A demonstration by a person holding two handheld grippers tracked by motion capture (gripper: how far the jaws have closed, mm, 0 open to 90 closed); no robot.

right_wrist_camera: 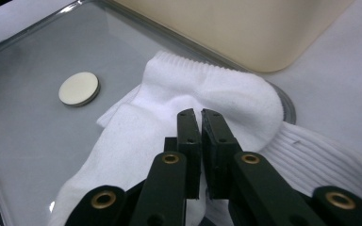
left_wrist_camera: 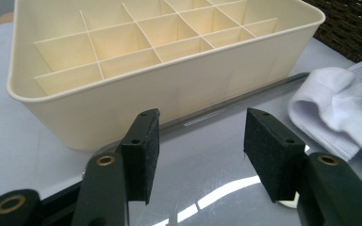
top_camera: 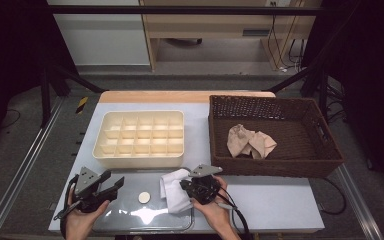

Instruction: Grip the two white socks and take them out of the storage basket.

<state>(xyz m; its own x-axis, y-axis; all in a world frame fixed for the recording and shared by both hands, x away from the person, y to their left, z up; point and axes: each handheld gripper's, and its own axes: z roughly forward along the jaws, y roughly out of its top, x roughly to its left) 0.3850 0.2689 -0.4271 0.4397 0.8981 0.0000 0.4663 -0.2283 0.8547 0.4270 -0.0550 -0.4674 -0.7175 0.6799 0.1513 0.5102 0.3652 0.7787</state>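
A white sock (top_camera: pixel 176 190) (right_wrist_camera: pixel 207 94) lies crumpled on the right end of a shiny metal tray (top_camera: pixel 130 207) (right_wrist_camera: pixel 23 141) near the table's front edge. My right gripper (top_camera: pixel 185 184) (right_wrist_camera: pixel 201 114) is right over the sock, jaws shut, with no fabric showing between the pads. To the left my left gripper (top_camera: pixel 112 184) (left_wrist_camera: pixel 200 141) stands open over the tray (left_wrist_camera: pixel 207 188), nothing between its pads. In its view the sock (left_wrist_camera: pixel 334 108) lies to the right. It points at a cream compartment box (top_camera: pixel 140 157) (left_wrist_camera: pixel 169 94).
A small round cream disc (top_camera: pixel 143 197) (right_wrist_camera: pixel 78 88) rests on the tray left of the sock. A dark wicker basket (top_camera: pixel 280 167) at the right holds a crumpled beige cloth (top_camera: pixel 250 141). The cream box (right_wrist_camera: pixel 245 28) stands just behind the tray.
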